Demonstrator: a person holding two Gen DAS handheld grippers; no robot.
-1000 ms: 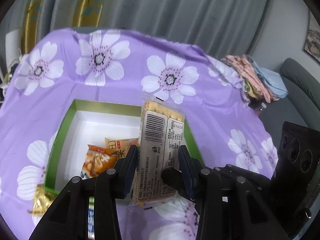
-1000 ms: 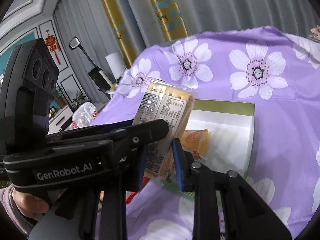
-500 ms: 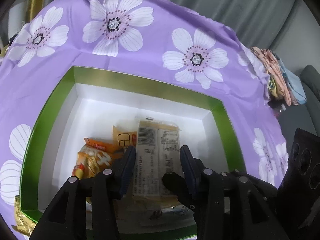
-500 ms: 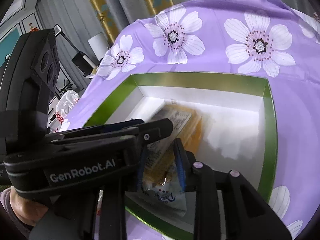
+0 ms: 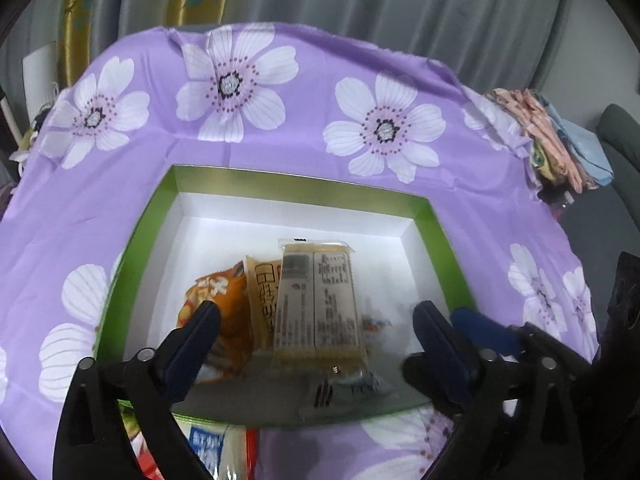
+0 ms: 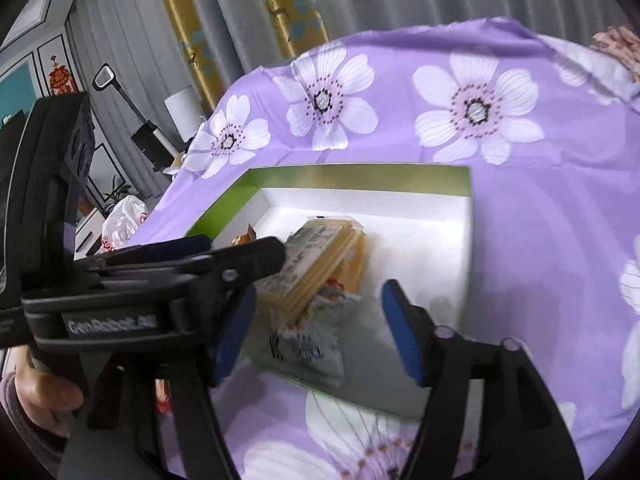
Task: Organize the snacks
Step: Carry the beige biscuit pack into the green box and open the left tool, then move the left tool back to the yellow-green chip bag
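A green-rimmed box with a white inside sits on the purple flowered cloth. In it a clear pack of crackers lies label up, leaning on an orange snack bag and a beige packet. My left gripper straddles the pack with its jaws opening wide, the pads off it. In the right wrist view the cracker pack rests on a white-and-blue packet. My right gripper hangs just before it, jaws opening and clear of the wrapper. The left gripper crosses the left side.
More snack packets lie outside the box's near edge. Folded clothes sit at the table's far right corner, beside a grey sofa. A person's hand holds the left gripper. A plastic bag lies beyond the table.
Both grippers held the cracker pack upright above the box, lowered it inside, then spread their jaws. The pack now lies loose in the box.
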